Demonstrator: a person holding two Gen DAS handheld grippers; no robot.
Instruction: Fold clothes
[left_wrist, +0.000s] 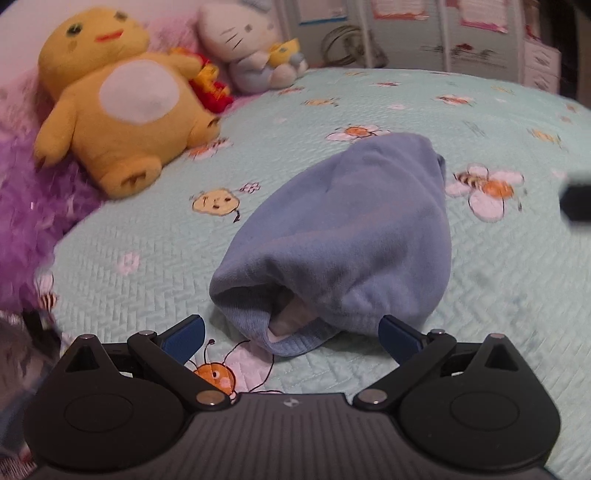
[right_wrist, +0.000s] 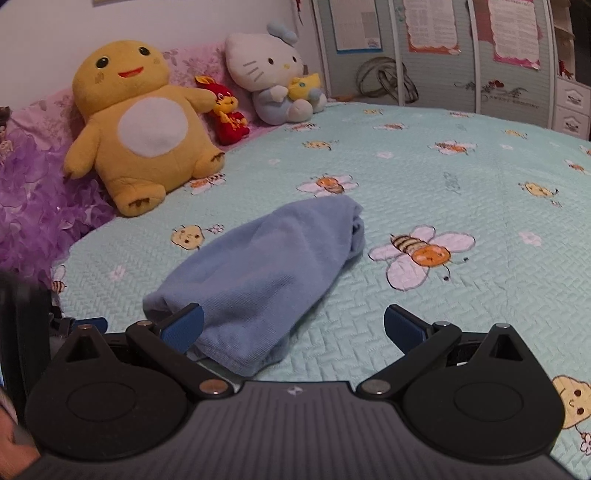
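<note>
A: Scanning L to R: purple ruffled pillow (right_wrist: 40, 218) at the far left edge, then the yellow plush (right_wrist: 142, 122), a small red plush (right_wrist: 227, 118) tucked beside it, and a white cat plush (right_wrist: 275, 81) w/ a blue bow. All propped along the wall side, prob. to keep the middle of the bed free as a work surface.

B: And the garment?

A: Blue knit garment (left_wrist: 332, 236) lies mid-bed on the mint bee-print quilt (right_wrist: 461, 177), already bundled narrow, ribbed hem end toward the cameras. White label or lining peeks out of that open end in the left wrist view. Can't tell what kind of garment it is.

B: Grippers?

A: Left gripper (left_wrist: 291, 332) has its blue pads spread wide, nothing between them; the hem end sits just ahead, betw. the tips. Right gripper (right_wrist: 293, 326) is likewise spread wide and holds nothing; its left pad overlaps the cloth's near edge, contact unclear. Left view is blurred.

B: Why both at the near end?

A: My guess: both line up on the hem so each can pinch a corner. Looks mostly folded already; maybe one last fold or a tidy-up left. Risk is that soft knit slumps and the bundle opens if only one side gets lifted.
</note>
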